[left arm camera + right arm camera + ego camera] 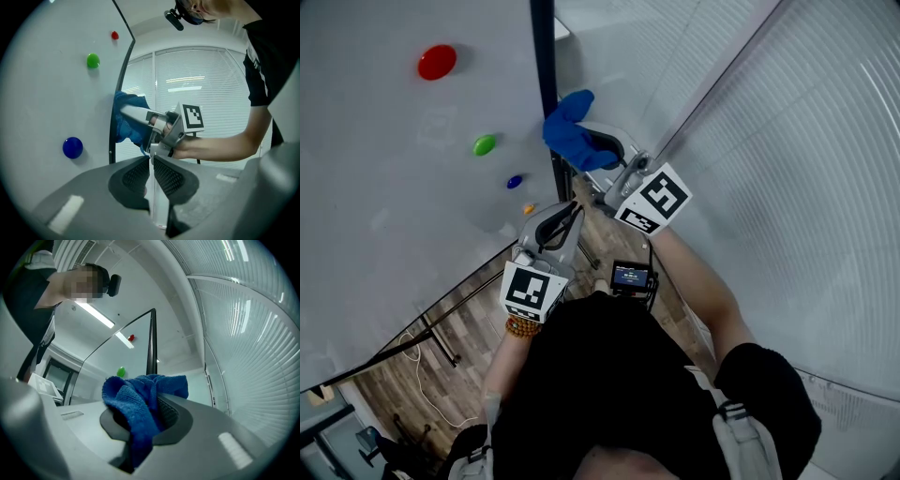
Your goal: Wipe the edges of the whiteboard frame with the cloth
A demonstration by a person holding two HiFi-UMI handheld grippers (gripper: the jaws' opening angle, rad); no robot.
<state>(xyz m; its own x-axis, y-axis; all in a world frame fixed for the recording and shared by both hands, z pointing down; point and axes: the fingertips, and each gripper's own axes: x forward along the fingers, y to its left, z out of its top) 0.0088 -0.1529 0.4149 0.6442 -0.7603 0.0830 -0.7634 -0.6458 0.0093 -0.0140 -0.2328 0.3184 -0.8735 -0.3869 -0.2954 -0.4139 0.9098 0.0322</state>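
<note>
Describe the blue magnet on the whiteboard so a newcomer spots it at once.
Find the large white whiteboard on the head view's left, bounded by its dark vertical frame edge. Round magnets run diagonally down toward that edge: a big red magnet, a green magnet, then the small dark-blue round magnet. It alone is blue, between green above and a tiny orange magnet below.

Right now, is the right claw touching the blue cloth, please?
Touching: the right gripper view shows the blue cloth pinched between the jaws of the right claw.
</note>
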